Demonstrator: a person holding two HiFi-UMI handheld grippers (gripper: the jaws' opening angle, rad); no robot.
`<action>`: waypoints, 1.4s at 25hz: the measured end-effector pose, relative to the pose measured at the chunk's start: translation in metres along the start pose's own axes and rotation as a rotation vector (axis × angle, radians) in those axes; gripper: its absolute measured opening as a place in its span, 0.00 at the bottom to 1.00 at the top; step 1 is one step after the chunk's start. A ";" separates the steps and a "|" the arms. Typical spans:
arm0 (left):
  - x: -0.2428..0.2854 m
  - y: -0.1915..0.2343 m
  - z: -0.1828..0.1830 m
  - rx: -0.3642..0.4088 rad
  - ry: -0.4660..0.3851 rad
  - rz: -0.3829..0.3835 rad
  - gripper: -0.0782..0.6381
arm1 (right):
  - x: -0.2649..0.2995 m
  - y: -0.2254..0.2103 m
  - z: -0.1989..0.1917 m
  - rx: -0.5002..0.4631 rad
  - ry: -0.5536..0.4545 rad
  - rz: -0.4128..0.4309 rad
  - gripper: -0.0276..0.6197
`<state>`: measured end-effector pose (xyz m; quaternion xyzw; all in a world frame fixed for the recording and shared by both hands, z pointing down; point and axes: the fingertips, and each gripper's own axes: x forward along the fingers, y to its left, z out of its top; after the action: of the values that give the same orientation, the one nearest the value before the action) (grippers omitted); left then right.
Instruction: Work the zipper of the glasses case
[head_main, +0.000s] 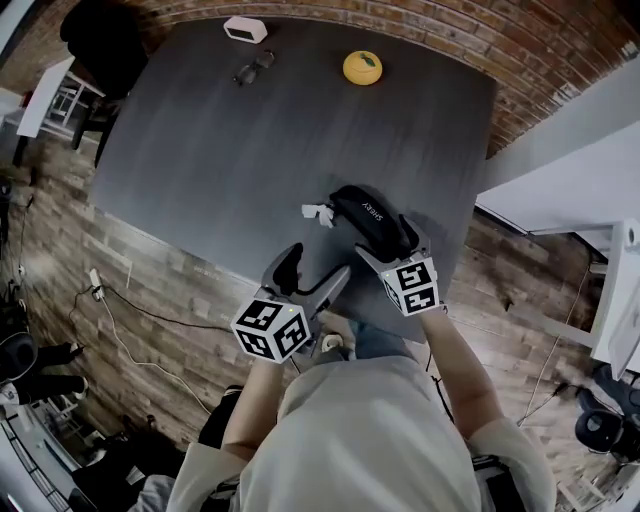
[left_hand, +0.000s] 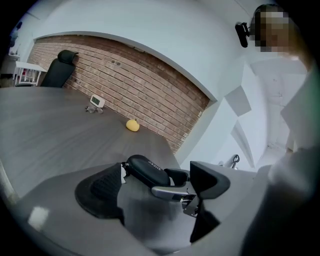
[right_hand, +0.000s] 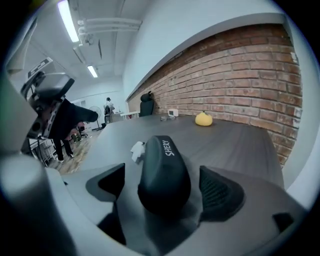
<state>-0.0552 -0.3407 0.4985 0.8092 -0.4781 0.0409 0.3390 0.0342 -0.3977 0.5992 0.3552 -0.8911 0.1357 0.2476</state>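
While the person stands at the near edge of a dark grey tabletop (head_main: 220, 160), both handheld grippers point at a black glasses case (head_main: 362, 212). The case lies flat close to that near edge, toward the tabletop's right corner, its long side angled away to the far left, with white lettering along its top. The right gripper (head_main: 392, 245) reaches over the near edge and straddles the near end of the case. Its two jaws are spread, one on each side of the case. The right gripper view shows a sliver of tabletop between each pad and the case, so nothing is pinched. The left gripper (head_main: 318, 272) hovers just left of the right one, at the near edge. Its jaws are also spread wide with nothing between them, and its tips stop short of the case. A small white tag or scrap (head_main: 318, 213) touches the far left end of the case; whether it belongs to the zipper cannot be told, and no view shows the zipper pull clearly. Well apart from all this, near the far edge, sit a round yellow object (head_main: 362, 67), a pair of glasses (head_main: 254, 69) and a small white box (head_main: 245, 29). A black chair (head_main: 100, 40) stands past the far left corner, and a brick wall (head_main: 560, 50) runs behind the far edge.
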 end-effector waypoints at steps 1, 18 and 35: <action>0.003 0.003 0.001 -0.009 0.001 0.004 0.70 | 0.005 -0.002 -0.002 -0.008 0.013 0.003 0.73; 0.014 -0.005 -0.006 -0.047 0.028 -0.036 0.70 | 0.003 0.008 -0.007 -0.096 0.086 0.053 0.53; -0.069 -0.065 -0.031 -0.365 -0.086 -0.310 0.69 | -0.133 0.145 0.073 -0.174 -0.261 0.008 0.53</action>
<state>-0.0323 -0.2505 0.4616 0.7992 -0.3619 -0.1333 0.4611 -0.0092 -0.2497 0.4568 0.3433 -0.9256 0.0118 0.1590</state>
